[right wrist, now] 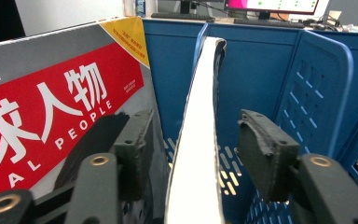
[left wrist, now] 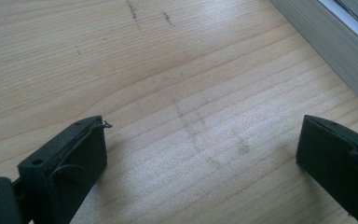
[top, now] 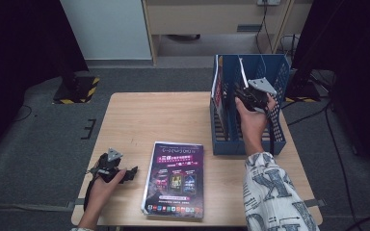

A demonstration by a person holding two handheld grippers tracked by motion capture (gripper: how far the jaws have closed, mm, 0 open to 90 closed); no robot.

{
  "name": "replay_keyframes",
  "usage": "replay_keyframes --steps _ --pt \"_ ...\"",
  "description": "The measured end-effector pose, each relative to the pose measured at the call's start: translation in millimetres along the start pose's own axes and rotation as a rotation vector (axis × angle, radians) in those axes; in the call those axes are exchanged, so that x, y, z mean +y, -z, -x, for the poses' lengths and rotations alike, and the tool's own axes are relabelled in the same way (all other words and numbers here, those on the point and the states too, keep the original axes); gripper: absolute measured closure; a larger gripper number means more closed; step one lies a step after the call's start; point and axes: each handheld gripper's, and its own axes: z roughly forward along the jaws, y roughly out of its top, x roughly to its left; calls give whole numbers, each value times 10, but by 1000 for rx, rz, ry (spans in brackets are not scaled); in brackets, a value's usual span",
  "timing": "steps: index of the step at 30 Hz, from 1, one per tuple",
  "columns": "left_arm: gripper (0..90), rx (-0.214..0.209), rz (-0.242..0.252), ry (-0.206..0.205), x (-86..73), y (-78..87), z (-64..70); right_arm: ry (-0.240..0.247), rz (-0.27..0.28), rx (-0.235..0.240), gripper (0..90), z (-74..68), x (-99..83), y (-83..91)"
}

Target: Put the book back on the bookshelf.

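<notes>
1. Right tool (right wrist: 193, 140) is inside the blue rack (top: 279, 130), jaws apart, straddling the edge of an upright white magazine (right wrist: 198, 140); not clamped.
2. A red-cover magazine (right wrist: 51, 107) stands just left of that tool.
3. Left tool (left wrist: 200, 154) is open, holding nothing, low over the table (left wrist: 168, 70).
4. A purple magazine (top: 175, 179) lies flat just right of the left tool.
5. Count: three magazines, one rack, two tools.

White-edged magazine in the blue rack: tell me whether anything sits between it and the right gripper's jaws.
Nothing visible does. The right gripper is open with its jaws either side of the white-edged magazine, standing in the blue rack.
</notes>
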Motion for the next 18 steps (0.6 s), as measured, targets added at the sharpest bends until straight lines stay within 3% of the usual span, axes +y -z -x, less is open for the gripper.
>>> replay_keyframes --steps 18 --pt "7 0 0 0 0 0 0 -6 -39 12 286 27 18 50"
